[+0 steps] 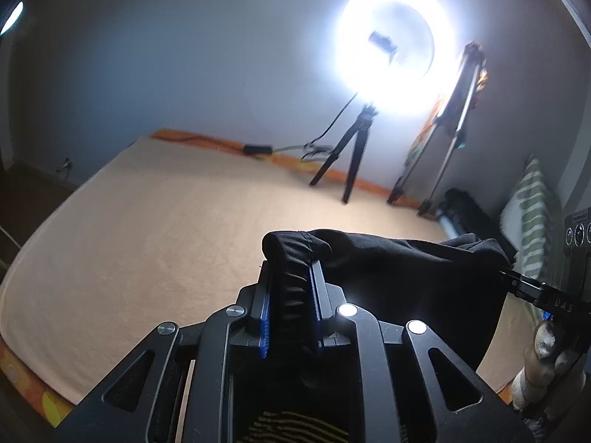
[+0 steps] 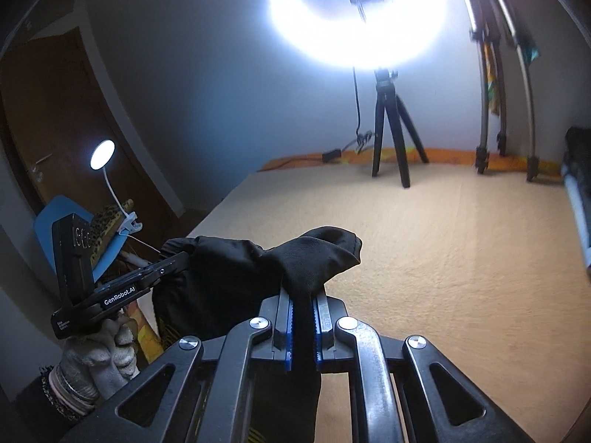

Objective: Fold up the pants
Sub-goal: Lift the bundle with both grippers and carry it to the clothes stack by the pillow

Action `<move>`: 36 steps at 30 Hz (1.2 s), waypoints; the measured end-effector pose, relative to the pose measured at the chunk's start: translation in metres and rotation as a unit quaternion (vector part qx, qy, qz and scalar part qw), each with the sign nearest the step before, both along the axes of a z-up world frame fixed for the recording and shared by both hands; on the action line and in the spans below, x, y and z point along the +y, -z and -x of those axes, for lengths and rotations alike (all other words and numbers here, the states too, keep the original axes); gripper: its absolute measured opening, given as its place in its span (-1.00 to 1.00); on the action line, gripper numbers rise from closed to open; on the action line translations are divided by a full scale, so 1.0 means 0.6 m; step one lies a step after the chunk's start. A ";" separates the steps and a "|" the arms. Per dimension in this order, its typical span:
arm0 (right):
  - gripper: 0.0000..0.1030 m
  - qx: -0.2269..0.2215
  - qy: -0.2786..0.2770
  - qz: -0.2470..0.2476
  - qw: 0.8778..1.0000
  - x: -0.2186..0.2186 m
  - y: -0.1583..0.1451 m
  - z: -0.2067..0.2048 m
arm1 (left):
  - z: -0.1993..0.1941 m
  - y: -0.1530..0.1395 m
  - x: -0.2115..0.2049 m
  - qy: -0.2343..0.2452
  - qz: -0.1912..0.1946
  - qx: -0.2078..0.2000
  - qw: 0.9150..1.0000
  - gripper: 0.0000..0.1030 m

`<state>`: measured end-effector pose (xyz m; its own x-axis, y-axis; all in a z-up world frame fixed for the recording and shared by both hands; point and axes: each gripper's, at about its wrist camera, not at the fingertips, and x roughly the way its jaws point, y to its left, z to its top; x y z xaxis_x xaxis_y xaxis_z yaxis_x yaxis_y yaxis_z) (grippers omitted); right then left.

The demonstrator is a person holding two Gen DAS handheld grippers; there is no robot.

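The wide bed (image 1: 155, 229), covered in a peach terry-cloth spread, lies bare in front of both cameras, so there is ample room to lay the garment out. Held above its near edge, the black, thin-fabric pants (image 1: 399, 269) hang in the air between the two tools, not yet touching the spread. The left gripper (image 1: 290, 288) has its jaws closed on a gathered, ribbed band of the cloth, likely the waistband; the right gripper (image 2: 303, 317) has its jaws pinched on another bunched edge, the cloth sagging between the two.

To do this step well, it seems best to draw the two grips apart until the span between them is taut, then lower the pants flat onto the bed's middle, well clear of the black tripod (image 1: 343, 162) of the glowing white ring light (image 1: 395, 40) at the far edge. Releasing before the cloth lies smooth would probably trap creases.

No box, basket or other container shows in either view.
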<state>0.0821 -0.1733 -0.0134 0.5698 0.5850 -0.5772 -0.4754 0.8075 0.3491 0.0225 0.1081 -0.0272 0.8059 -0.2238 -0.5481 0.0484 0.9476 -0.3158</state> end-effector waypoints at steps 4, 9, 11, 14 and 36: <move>-0.89 -0.045 0.004 0.002 0.999 -0.023 -0.049 0.039 | 0.020 -0.040 -0.030 0.009 -0.006 -0.037 0.999 -0.70; -0.89 -0.103 0.017 0.016 0.994 -0.063 -0.110 0.081 | 0.029 -0.091 -0.080 0.031 0.002 -0.077 0.997 -0.70; -0.89 -0.122 0.032 0.022 0.992 -0.093 -0.130 0.094 | 0.028 -0.111 -0.112 0.046 0.001 -0.093 0.995 -0.70; -0.89 -0.127 0.058 0.010 0.990 -0.149 -0.149 0.102 | 0.024 -0.131 -0.161 0.067 -0.005 -0.111 0.991 -0.70; -0.90 -0.123 0.079 0.069 0.987 -0.292 -0.295 0.012 | -0.084 -0.106 -0.319 0.111 0.137 -0.125 0.976 -0.71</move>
<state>0.0747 -0.3486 0.1639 0.7804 0.4019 -0.4789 -0.3954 0.9107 0.1200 0.0730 -0.0835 0.0363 0.8214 -0.5191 -0.2365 0.3511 0.7868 -0.5076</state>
